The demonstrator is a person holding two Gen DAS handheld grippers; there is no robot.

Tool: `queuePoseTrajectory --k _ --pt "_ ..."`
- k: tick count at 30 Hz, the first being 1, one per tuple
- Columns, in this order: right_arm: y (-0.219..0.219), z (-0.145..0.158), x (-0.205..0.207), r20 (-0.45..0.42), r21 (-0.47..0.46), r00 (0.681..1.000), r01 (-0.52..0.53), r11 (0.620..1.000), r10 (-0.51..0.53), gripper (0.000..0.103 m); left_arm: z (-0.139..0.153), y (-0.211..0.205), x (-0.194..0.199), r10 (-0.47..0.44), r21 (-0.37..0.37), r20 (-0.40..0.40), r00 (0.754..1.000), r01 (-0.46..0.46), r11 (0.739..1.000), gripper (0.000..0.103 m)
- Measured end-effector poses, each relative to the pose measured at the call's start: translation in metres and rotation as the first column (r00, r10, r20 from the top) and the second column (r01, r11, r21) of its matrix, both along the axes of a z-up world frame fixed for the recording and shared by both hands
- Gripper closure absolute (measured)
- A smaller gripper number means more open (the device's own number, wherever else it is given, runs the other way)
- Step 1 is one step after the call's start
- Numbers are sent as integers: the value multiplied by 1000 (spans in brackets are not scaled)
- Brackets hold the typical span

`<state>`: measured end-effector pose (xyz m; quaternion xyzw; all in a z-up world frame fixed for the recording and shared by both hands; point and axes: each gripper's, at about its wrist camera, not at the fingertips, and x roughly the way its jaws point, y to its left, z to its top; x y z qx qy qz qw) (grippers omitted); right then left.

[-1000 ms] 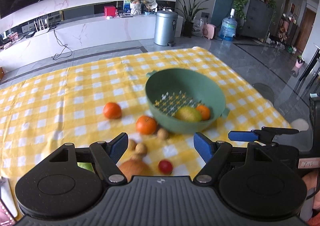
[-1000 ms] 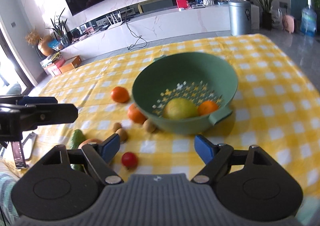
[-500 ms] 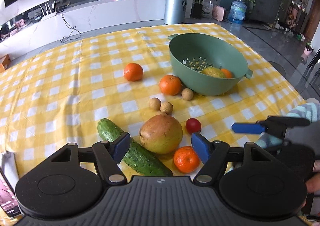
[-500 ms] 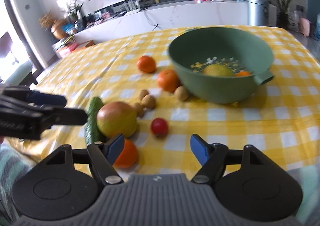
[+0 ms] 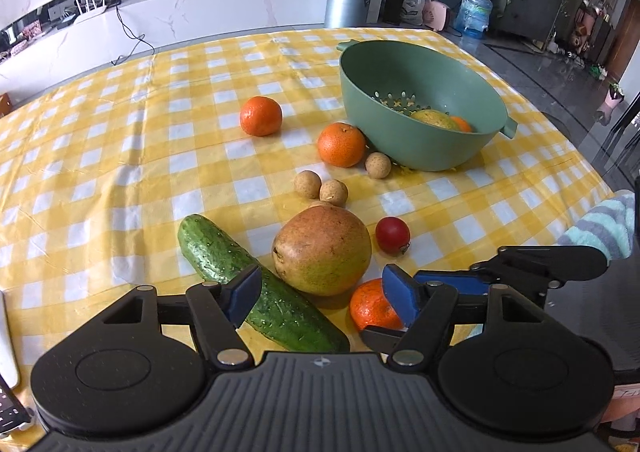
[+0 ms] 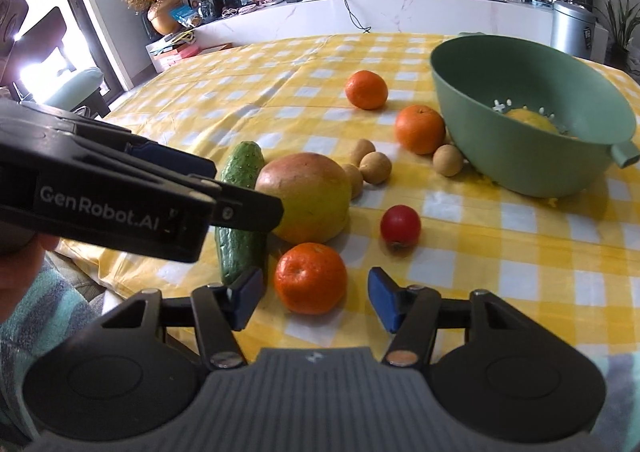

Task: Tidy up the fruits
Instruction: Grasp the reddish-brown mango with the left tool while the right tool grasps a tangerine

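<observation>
Your right gripper [image 6: 316, 296] is closing around the nearest round orange tangerine [image 6: 310, 278], pads not yet touching it, presumably to carry it to the green plastic colander [image 6: 520, 92]. Your left gripper [image 5: 322, 292] hangs open over the large reddish-yellow mango [image 5: 322, 248].

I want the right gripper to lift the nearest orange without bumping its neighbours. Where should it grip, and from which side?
Grip the nearest orange across its widest middle, coming from the near table edge, angled down. It is round, so any diameter serves, and this side is free, while the pomegranate crowds its far side. The right gripper is closing, with the orange ahead between its jaws, untouched.
</observation>
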<state>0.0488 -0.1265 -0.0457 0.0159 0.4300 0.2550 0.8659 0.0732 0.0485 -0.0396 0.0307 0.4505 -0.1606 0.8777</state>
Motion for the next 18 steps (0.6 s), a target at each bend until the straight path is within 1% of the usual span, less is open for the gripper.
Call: queuePoseTrajectory --k 2,4,7,9,10,12,14,18 --pt "2 -2 2 -7 -2 1000 -7 1000 7 48 -1 0 1 -2 -2 -1 1000 2 1000 22" --pt "4 -5 4 -20 -3 1000 -15 1000 15 56 -3 -1 1 -6 -8 -1 1000 6 1000 22" --pt "5 -8 6 -30 -15 1000 -10 1000 10 62 -5 -1 1 -13 -13 4 1000 13 1000 22" --pt "3 -7 7 -39 -9 999 -4 1000 4 62 -6 -2 1 -20 -11 13 1000 20 1000 22" --pt "2 -6 6 -35 -21 999 -1 1000 1 62 -7 -3 1 -25 -8 19 1000 25 1000 22" --pt "0 -4 3 -15 -69 1000 7 998 -8 62 -7 -4 0 -35 -5 35 999 35 999 22" --pt "-7 -2 3 -1 -108 999 39 993 -39 62 -8 -6 1 -44 -3 44 998 44 999 20" --pt "-28 0 10 -14 -102 991 130 986 -132 62 -11 -15 0 -80 56 78 994 76 996 18"
